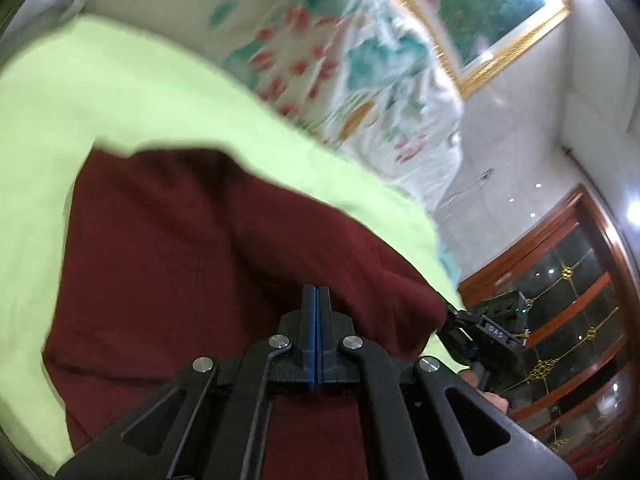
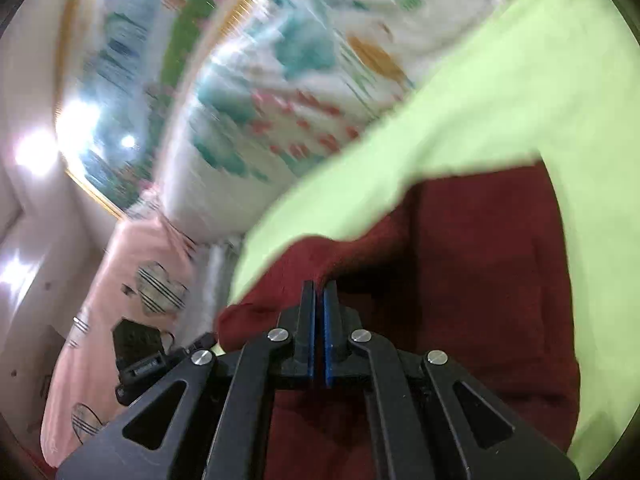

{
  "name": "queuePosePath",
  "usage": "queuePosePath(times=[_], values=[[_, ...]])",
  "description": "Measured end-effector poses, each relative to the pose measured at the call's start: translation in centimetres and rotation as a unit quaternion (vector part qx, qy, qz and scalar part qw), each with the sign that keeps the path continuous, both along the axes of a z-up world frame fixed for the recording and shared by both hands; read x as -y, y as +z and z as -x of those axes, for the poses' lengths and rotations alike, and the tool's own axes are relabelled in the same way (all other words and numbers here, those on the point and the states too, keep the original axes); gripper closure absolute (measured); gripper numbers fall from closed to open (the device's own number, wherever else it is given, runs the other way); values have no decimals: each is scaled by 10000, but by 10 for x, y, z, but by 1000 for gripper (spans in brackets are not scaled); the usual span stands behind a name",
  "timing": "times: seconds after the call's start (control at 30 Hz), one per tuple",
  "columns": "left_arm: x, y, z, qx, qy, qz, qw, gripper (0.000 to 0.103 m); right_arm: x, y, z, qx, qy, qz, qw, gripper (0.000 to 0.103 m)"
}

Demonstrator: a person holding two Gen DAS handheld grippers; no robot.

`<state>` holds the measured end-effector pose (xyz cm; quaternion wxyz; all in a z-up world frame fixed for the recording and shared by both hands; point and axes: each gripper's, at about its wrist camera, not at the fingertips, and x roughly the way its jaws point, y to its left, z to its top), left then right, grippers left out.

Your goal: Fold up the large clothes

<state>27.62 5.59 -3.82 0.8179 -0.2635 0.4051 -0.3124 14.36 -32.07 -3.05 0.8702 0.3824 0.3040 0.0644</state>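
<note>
A dark red garment [image 1: 192, 248] lies over a light green sheet [image 1: 80, 92]. My left gripper [image 1: 316, 292] is shut on the red cloth, which drapes over and under its fingers. In the right wrist view the same red garment [image 2: 480, 264] lies on the green sheet [image 2: 520, 92]. My right gripper [image 2: 319, 286] is shut on an edge of the red cloth. The right gripper also shows in the left wrist view [image 1: 460, 320], at the garment's right corner. Both views are blurred.
A floral quilt [image 1: 360, 60] is bunched behind the sheet, with a gold-framed picture [image 1: 480, 12] on the wall. A wooden glass cabinet [image 1: 568, 312] stands at the right. A pink bedspread [image 2: 132, 280] with a black device [image 2: 136, 344] lies at the left.
</note>
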Motion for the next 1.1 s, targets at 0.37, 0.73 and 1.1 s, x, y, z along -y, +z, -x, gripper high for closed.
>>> queuePosePath(times=[0.37, 0.73, 1.1], values=[[1, -30, -3, -851, -105, -11, 9963, 66, -5, -28, 1, -609, 325, -14, 9976, 96], [78, -41, -27, -1267, -438, -727, 9883, 97, 7, -14, 1, -735, -9, 231, 9970, 93], [5, -38, -25, -1000, 316, -418, 9936, 101, -3, -19, -21, -926, 195, 309, 9950, 72]])
